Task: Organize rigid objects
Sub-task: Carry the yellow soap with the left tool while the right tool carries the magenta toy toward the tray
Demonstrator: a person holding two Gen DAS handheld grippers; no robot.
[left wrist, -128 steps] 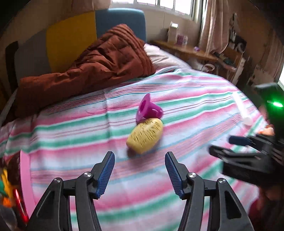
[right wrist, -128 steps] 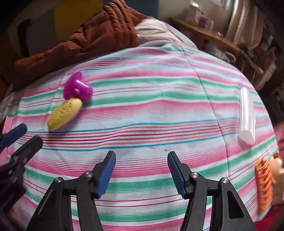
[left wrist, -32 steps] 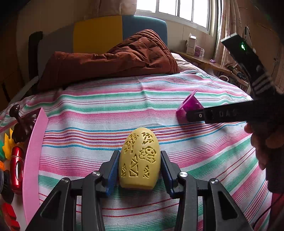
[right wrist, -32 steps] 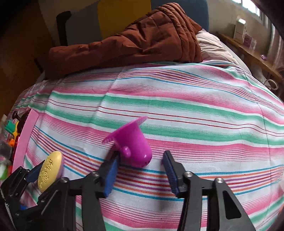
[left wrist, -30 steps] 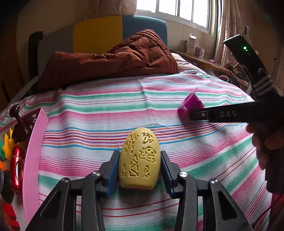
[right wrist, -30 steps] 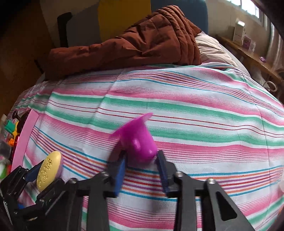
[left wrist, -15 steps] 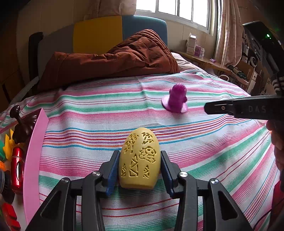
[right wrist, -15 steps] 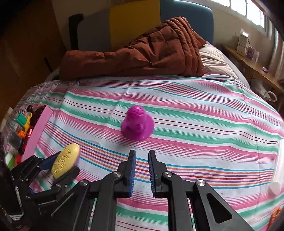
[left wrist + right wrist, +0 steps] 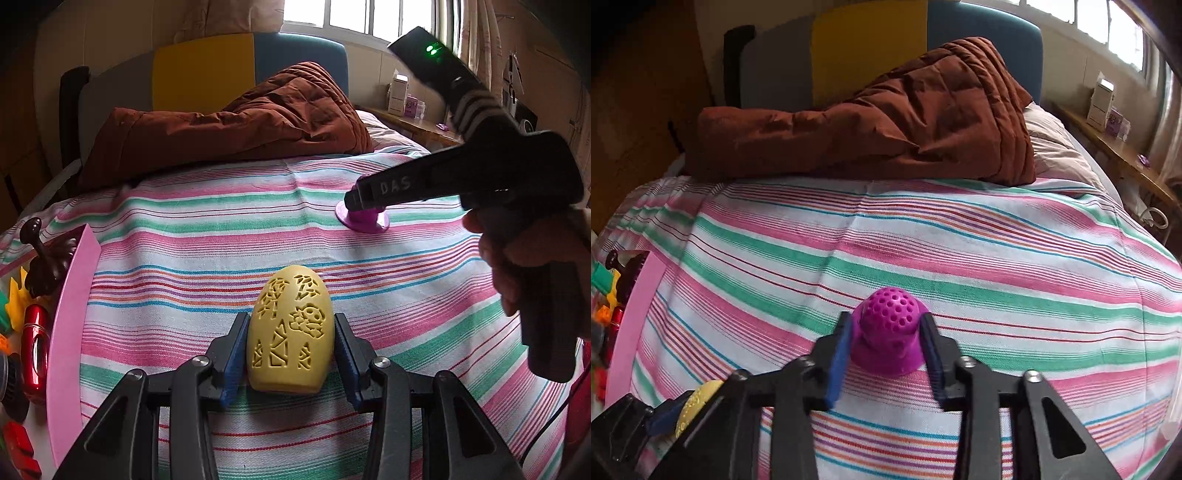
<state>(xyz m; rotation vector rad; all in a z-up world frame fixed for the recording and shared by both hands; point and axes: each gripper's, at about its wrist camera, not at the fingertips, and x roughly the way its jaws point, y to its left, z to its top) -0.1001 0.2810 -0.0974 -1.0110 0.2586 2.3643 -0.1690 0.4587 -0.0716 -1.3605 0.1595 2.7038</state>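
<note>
Daylight is coming in through the window [image 9: 364, 16] at the far end, blowing out its panes to plain white. The striped sheet [image 9: 207, 229] is lying evenly lit, with only soft shadows gathering under the brown quilt [image 9: 236, 125]. Both views are bending strongly toward the edges, and the corners are fading to black. A green lamp [image 9: 430, 48] is glowing on the right gripper's body. In the right wrist view the left border, by the pink tray [image 9: 631, 325], is smearing, and the near gripper arms are looking slightly soft.
</note>
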